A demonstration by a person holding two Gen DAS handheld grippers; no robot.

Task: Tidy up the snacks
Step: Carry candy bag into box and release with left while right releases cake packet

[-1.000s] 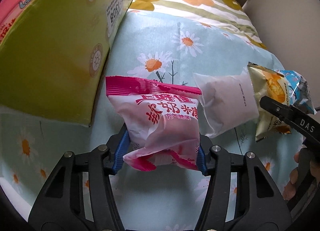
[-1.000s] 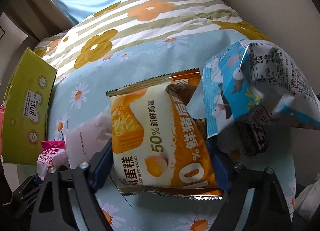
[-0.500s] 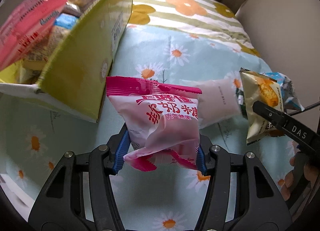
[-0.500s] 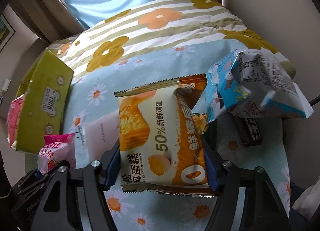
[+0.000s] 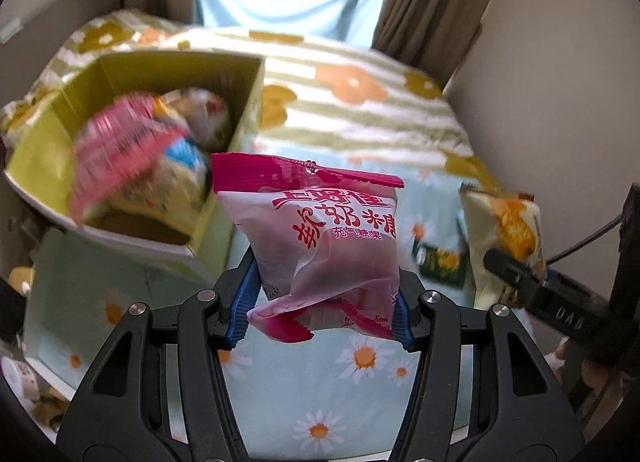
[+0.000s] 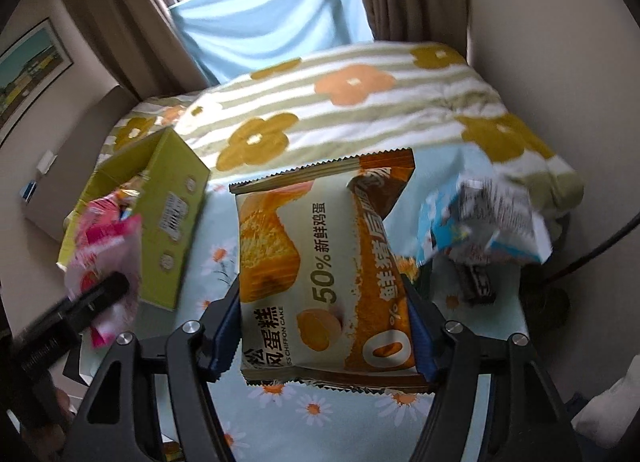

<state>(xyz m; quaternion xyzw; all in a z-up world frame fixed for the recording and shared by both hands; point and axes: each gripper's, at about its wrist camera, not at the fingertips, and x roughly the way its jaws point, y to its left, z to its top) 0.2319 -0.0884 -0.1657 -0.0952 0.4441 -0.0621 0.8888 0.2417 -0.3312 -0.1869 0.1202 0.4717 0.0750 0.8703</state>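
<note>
My left gripper (image 5: pixel 320 316) is shut on a pink candy packet (image 5: pixel 324 238) and holds it in the air to the right of an open green box (image 5: pixel 224 222). The box holds several snack packets (image 5: pixel 132 158). My right gripper (image 6: pixel 322 336) is shut on an orange and white chiffon cake packet (image 6: pixel 320 270), held above the bed. That packet also shows at the right of the left wrist view (image 5: pixel 504 238). The green box (image 6: pixel 168 214) stands to the left in the right wrist view, with the pink candy packet (image 6: pixel 108 262) in front of it.
A blue and white packet (image 6: pixel 480 222) and a dark bar (image 6: pixel 476 286) lie on the daisy-print sheet (image 6: pixel 312 410) at the right. A dark green packet (image 5: pixel 440 266) lies on the sheet. A striped flower quilt (image 6: pixel 360 114) covers the far bed. A wall rises on the right.
Both grippers have risen with their packets. The view has tilted up, so the open top of the green box and the window now show. The white packet is out of sight.
</note>
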